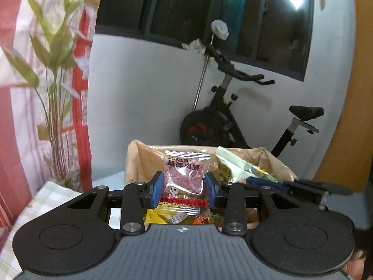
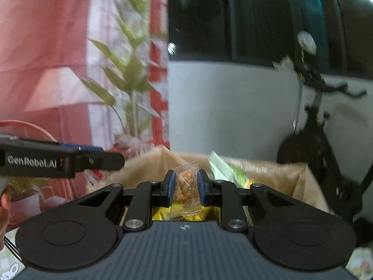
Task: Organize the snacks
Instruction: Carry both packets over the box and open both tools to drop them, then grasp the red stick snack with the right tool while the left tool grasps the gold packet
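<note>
Above the brown paper bag (image 1: 142,161) two grippers point slightly downward, each pinching one snack: left gripper (image 1: 184,190) a red jerky packet (image 1: 185,177), right gripper (image 2: 186,187) a clear nut packet (image 2: 186,184).

The left gripper (image 1: 184,187) has a grey ribbed body with a small crosshair mark at its far edge, flanked by two black rounded plates, each with a round inset disc. Black link arms with silver screw heads run out to blue fingers (image 1: 156,186) lined with black pads. The right gripper (image 2: 185,185) is built alike, with blue fingers (image 2: 171,186). On the side of the left gripper, the right wrist view shows white "GenRobot.AI" lettering.
</note>
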`<control>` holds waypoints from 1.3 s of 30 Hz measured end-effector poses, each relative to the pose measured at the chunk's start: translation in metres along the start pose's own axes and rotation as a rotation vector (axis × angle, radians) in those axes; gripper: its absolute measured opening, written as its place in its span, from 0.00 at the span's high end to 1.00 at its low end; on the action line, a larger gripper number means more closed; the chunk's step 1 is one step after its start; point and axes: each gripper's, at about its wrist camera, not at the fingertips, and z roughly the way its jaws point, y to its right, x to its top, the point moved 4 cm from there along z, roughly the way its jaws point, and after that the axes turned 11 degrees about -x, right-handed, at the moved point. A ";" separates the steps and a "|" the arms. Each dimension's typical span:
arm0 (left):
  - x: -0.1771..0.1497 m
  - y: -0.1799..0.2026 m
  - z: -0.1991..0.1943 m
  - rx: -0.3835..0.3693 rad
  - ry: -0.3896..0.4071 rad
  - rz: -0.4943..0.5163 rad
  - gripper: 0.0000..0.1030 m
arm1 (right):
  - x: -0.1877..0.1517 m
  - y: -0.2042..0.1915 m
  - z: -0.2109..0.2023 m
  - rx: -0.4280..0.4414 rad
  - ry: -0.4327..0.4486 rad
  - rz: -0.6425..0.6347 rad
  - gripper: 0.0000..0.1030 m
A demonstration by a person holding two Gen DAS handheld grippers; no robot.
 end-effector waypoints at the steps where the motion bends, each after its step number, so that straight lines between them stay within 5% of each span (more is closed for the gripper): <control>1: -0.001 -0.002 0.004 -0.004 -0.010 -0.004 0.59 | -0.003 0.003 0.007 -0.004 -0.022 0.013 0.78; 7: -0.008 0.002 0.006 -0.004 -0.030 0.038 0.50 | -0.014 0.008 0.010 0.005 -0.061 0.008 0.63; 21: -0.052 -0.002 -0.076 0.020 -0.033 -0.024 0.42 | -0.043 0.004 -0.089 0.021 0.038 0.068 0.56; 31: -0.112 -0.018 -0.084 0.077 -0.112 -0.081 0.42 | -0.131 -0.010 -0.097 -0.025 -0.147 0.160 0.50; 39: -0.142 -0.027 -0.081 0.099 -0.157 -0.090 0.42 | -0.182 -0.040 -0.076 0.005 -0.325 0.131 0.26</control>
